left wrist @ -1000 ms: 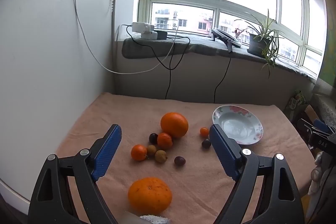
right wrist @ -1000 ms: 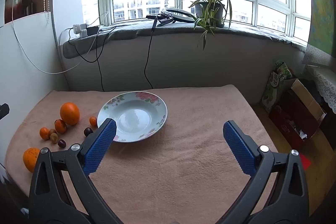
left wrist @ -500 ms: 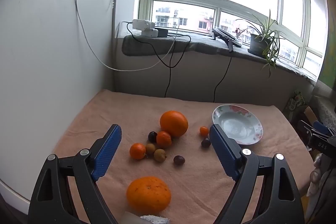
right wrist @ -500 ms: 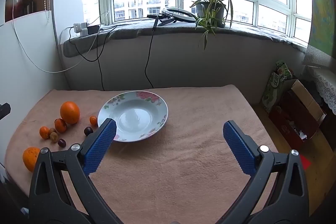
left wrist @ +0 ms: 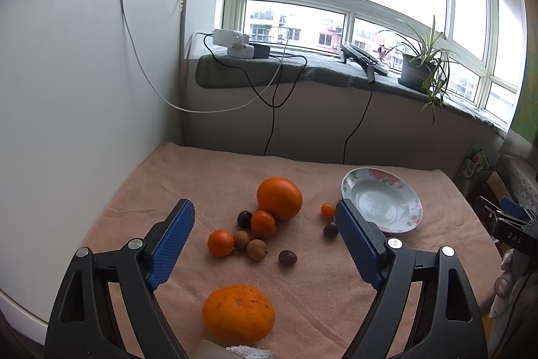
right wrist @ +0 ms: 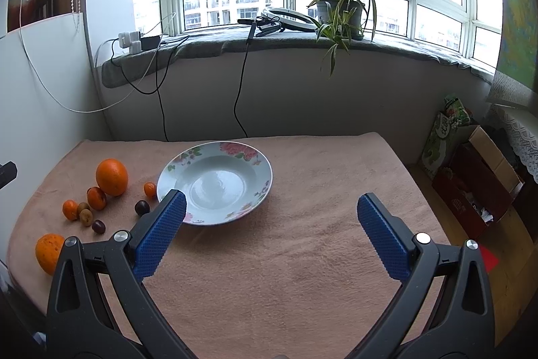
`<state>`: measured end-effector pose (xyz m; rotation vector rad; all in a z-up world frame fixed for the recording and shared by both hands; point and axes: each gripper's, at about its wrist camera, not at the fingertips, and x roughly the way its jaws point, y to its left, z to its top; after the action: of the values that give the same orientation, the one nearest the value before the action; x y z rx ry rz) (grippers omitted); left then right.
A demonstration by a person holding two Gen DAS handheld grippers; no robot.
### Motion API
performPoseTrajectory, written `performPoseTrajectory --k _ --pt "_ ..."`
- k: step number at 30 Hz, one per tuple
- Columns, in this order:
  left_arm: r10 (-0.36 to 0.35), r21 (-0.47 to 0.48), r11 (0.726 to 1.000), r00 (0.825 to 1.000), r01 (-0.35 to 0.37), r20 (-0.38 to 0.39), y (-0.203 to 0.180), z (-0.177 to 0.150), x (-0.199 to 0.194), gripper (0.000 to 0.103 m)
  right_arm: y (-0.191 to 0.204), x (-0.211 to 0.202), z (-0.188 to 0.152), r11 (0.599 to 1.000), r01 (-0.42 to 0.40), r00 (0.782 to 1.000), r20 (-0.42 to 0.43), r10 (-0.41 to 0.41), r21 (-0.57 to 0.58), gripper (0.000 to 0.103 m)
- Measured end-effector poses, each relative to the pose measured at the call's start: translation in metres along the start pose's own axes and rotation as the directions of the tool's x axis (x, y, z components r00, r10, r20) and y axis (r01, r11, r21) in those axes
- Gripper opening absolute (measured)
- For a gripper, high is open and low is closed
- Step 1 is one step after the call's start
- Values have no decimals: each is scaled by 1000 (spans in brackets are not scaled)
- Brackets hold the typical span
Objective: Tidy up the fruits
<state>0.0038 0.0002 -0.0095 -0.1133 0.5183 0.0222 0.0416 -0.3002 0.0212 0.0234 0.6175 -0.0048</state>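
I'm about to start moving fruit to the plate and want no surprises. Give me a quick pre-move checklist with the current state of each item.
1. Left claw open, holding nothing: ok.
2. Right claw open, holding nothing: ok.
3. Floral plate holds no fruit, ready to receive: ok.
4. Fruits lie on the pink cloth, none in the plate: ok.
5. Nearest orange sits low between the left claw's fingers: ok.
6. Whether the oranges are soft: cannot tell.

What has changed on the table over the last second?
Very little. The left gripper has drifted slightly, so the fruit sits a touch higher in its view; the right gripper barely shifted. Both stayed open, holding nothing. The big orange, the small fruits and the empty plate have not moved.
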Motion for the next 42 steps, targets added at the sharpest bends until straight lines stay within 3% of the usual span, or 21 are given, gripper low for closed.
performPoseTrajectory --k 42 --pt "-3 -5 1000 1000 3 -3 3 3 3 86 8 3 -2 1000 -13 1000 -12 13 -2 103"
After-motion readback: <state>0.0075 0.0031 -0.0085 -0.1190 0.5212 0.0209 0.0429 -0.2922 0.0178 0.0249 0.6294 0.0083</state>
